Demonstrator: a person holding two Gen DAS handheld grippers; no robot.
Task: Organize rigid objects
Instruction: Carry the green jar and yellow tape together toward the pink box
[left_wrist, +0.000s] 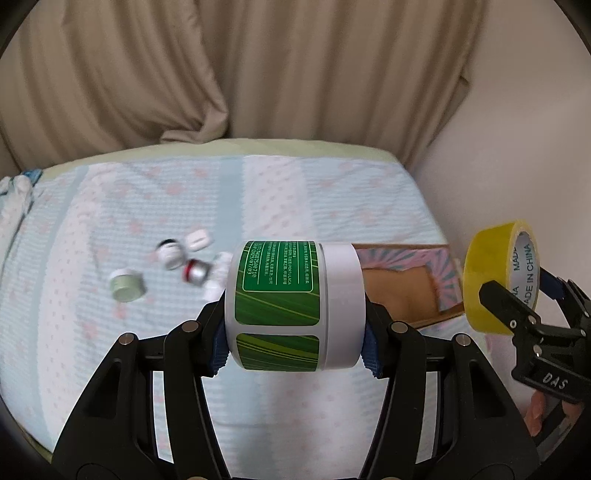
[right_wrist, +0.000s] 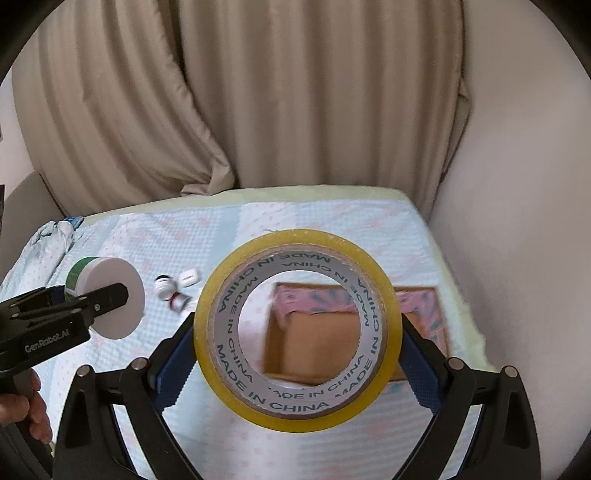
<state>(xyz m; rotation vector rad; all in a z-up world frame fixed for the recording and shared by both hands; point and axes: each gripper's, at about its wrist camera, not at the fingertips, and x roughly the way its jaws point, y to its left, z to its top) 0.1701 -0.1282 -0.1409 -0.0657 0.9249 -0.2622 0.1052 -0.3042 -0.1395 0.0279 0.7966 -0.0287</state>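
Above quilted pale-blue bed (left_wrist: 314, 192): left claw (left_wrist: 295, 295) clamping green-labelled white plastic jar (left_wrist: 291, 306); right claw (right_wrist: 297, 332) gripping yellow tape roll (right_wrist: 207, 332), near open cardboard box (right_wrist: 310, 347).

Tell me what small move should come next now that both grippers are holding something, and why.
Probably carry the right gripper forward and lower the yellow tape roll into the open cardboard box. The roll is held above the bed and the box's opening shows through its core, just ahead. The left gripper holds the green-labelled jar off to the left, so it looks clear of that path.
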